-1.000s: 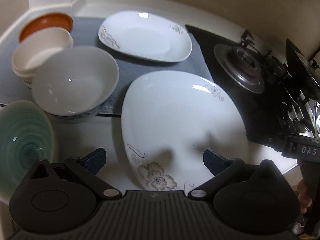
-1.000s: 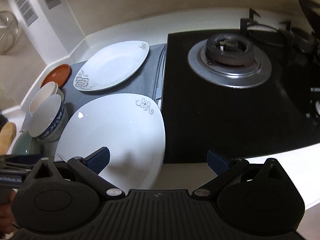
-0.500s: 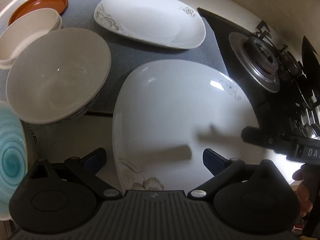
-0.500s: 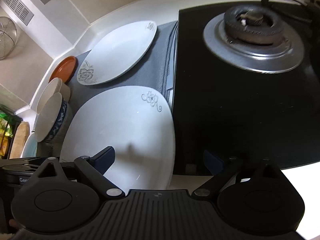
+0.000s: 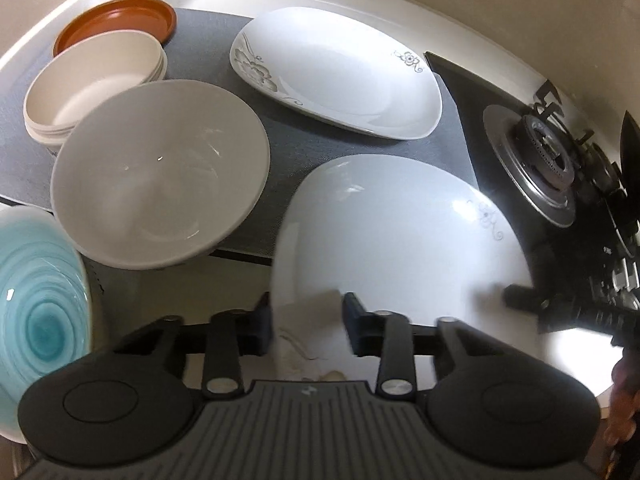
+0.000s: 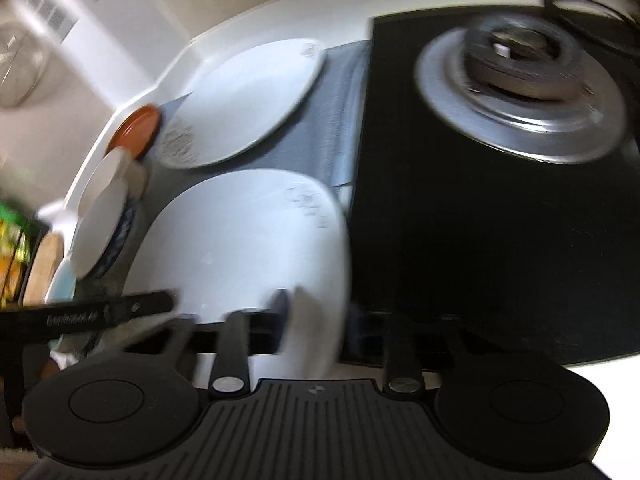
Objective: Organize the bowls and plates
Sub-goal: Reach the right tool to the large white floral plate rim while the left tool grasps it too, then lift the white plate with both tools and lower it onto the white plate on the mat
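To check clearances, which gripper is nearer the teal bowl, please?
Left. Both grippers' jaws have just been closing on the near plate's rim: the left gripper beside the teal bowl, the right gripper on the plate's stove side.

Left gripper (image 5: pixel 306 330) jaws, just closing, straddle the near plate's (image 5: pixel 400 240) rim.

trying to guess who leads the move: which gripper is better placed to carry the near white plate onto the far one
Neither alone, slight edge to the left. Both jaws have just been closing on the near plate: left gripper on its near rim, right gripper on its stove-side rim. The far plate lies straight ahead of the left.
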A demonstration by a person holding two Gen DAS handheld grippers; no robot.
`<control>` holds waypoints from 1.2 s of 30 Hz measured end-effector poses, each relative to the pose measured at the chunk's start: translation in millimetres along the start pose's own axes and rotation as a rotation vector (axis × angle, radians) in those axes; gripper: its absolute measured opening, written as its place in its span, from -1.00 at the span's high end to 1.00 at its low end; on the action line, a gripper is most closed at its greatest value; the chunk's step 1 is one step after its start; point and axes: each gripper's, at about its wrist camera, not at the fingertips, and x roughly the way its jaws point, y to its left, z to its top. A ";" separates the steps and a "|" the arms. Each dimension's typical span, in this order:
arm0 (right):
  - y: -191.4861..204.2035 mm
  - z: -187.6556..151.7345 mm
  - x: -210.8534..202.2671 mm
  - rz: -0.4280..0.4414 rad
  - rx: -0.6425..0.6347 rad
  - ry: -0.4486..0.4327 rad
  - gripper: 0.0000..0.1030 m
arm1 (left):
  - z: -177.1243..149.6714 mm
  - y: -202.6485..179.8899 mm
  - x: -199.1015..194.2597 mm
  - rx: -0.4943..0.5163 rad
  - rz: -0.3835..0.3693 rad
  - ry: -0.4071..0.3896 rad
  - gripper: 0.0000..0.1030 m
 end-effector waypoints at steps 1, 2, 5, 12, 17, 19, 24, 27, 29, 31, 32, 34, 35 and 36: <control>-6.1 0.2 -1.5 0.001 0.029 0.001 0.74 | 1.6 0.2 -0.5 -0.002 -0.011 0.001 0.39; -11.1 0.4 -2.9 0.004 0.049 0.000 0.76 | 2.1 0.1 -2.3 -0.001 -0.017 -0.004 0.42; -15.7 -2.2 -10.1 0.006 0.053 -0.008 0.77 | 4.6 -1.9 -7.1 0.007 -0.024 -0.030 0.48; -24.4 1.8 -29.3 0.015 0.085 -0.037 0.77 | 17.2 -15.6 -17.7 0.047 -0.047 -0.071 0.50; -29.8 9.0 -47.2 0.013 0.101 -0.081 0.77 | 33.5 -28.9 -21.0 0.071 -0.058 -0.101 0.50; -29.5 14.9 -51.7 0.015 0.100 -0.099 0.77 | 42.1 -30.8 -22.4 0.068 -0.061 -0.102 0.50; -27.4 37.8 -50.1 0.020 0.087 -0.128 0.77 | 67.4 -28.0 -19.0 0.049 -0.056 -0.088 0.50; -21.4 54.6 -40.3 0.015 0.063 -0.136 0.77 | 82.9 -23.3 -14.2 0.036 -0.047 -0.083 0.50; -18.2 64.0 -33.4 0.016 0.052 -0.135 0.77 | 94.6 -19.8 -9.5 0.028 -0.043 -0.078 0.50; -14.3 73.9 -24.9 0.014 0.037 -0.133 0.77 | 105.3 -15.7 -4.8 0.024 -0.034 -0.073 0.50; -13.0 78.6 -21.0 0.015 0.033 -0.131 0.77 | 110.7 -13.6 -2.3 0.023 -0.030 -0.073 0.50; -11.1 88.4 -12.2 0.017 0.032 -0.123 0.77 | 121.4 -8.8 2.7 0.011 -0.019 -0.067 0.50; -9.7 93.1 -7.9 0.017 0.032 -0.118 0.77 | 126.5 -7.2 5.5 0.009 -0.015 -0.067 0.50; -8.3 97.3 -3.6 0.015 0.029 -0.115 0.77 | 131.0 -5.5 8.3 0.005 -0.011 -0.065 0.50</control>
